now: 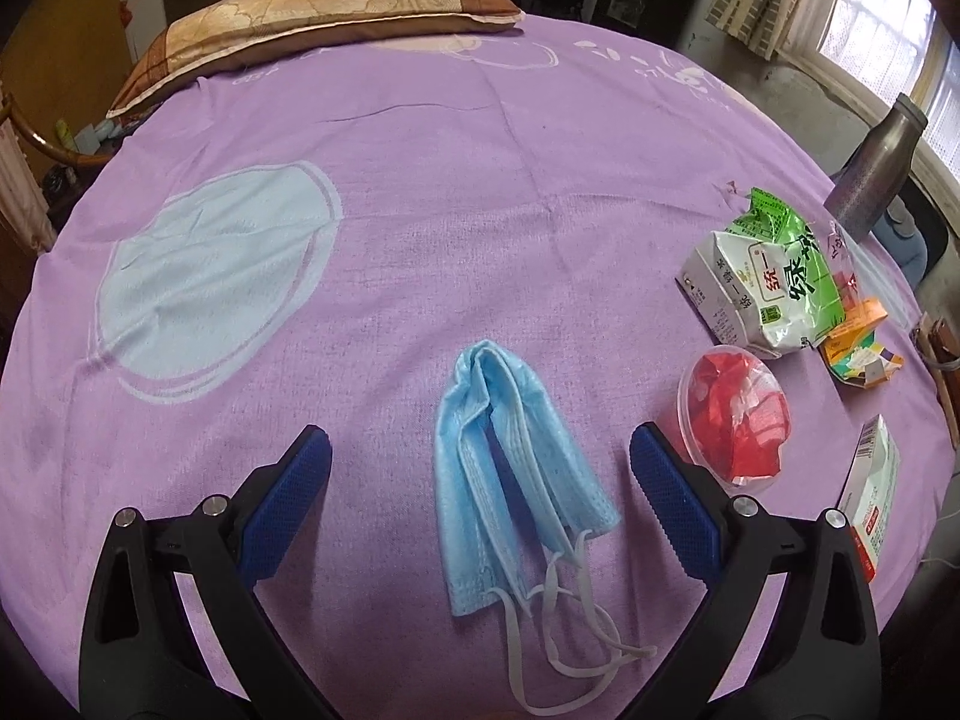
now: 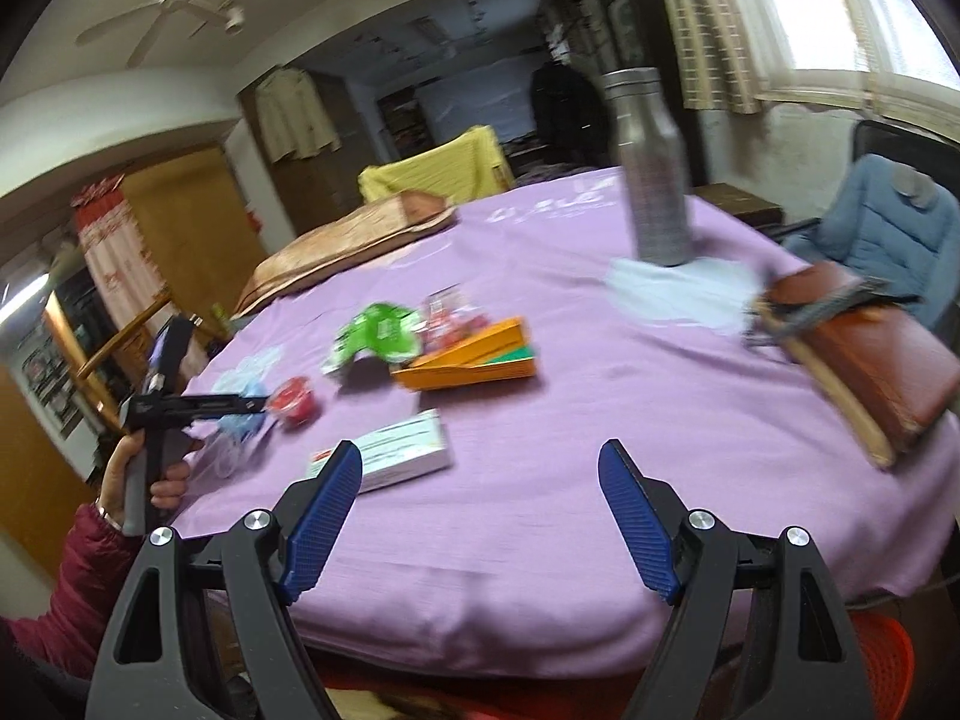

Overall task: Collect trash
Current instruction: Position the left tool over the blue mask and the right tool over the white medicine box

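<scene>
A round table covered in a purple cloth [image 1: 480, 192] holds scattered trash. The left tongs [image 1: 480, 468], black with blue ribbed pads, stand wide apart and point steeply down at a crumpled light-blue paper face mask [image 1: 516, 480], which lies on the cloth between the two pads without touching either. Its white ear loops trail toward the near edge.

Just to the right of the mask sits a clear round plastic cup stuffed with red wrapping [image 1: 735, 414]. Beyond the cup lies a crushed white-and-green drink carton [image 1: 768, 288], and beside that a flattened orange and green cardboard box [image 1: 858, 348]. A white and red flat carton [image 1: 870, 492] lies near the table's right edge. A tall grey metal bottle [image 1: 876, 174] stands upright farther back, and a brown and gold patterned pillow [image 1: 300, 30] rests at the far side of the table.

The right tongs [image 2: 480, 492] hover low over the near edge of the cloth, pads well apart with nothing between them. From there the view is blurred; a brown leather case [image 2: 870, 354] lies on the table to the right, and a hand in a dark red sleeve [image 2: 150, 468] grips the handle of the left tongs.
</scene>
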Tool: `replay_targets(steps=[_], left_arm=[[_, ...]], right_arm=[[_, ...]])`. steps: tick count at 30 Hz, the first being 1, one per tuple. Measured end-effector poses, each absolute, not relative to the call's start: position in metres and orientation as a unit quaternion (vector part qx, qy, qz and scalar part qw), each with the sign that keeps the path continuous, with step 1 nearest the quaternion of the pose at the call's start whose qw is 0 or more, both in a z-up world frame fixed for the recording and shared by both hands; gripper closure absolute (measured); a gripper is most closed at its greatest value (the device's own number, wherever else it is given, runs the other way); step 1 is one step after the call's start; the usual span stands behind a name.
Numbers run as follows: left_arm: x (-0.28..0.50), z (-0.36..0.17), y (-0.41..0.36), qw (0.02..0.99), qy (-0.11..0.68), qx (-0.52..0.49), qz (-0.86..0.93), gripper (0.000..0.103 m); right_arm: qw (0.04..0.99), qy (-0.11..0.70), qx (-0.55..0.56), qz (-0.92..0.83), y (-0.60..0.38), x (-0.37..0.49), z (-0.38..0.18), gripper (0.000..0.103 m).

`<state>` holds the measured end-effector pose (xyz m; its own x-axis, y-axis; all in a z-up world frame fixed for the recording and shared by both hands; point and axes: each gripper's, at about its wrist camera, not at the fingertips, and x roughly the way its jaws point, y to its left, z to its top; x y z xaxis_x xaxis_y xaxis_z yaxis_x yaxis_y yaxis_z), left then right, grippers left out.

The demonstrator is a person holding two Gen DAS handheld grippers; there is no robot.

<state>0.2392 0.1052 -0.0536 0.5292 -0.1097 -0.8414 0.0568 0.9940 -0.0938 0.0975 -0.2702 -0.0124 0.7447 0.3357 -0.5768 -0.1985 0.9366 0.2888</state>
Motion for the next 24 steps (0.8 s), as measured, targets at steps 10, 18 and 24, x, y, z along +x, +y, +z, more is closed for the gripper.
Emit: replay_targets(steps=[10, 18, 24], left_arm=[[0.236, -0.052, 0.111, 0.878, 0.474, -0.047, -0.049, 0.007], [0.233, -0.05, 0.119, 0.881, 0.463, -0.08, -0.057, 0.007], [0.231, -0.048, 0.122, 0.881, 0.459, -0.093, -0.064, 0.007]], right_arm=[[0.905, 0.368, 0.021, 0.212, -0.171, 0.129, -0.026, 0.017], [0.903, 0.361, -0.083, 0.218, -0.104, 0.135, -0.038, 0.014], [0.904, 0.372, -0.102, 0.183, -0.105, 0.143, -0.048, 0.014]])
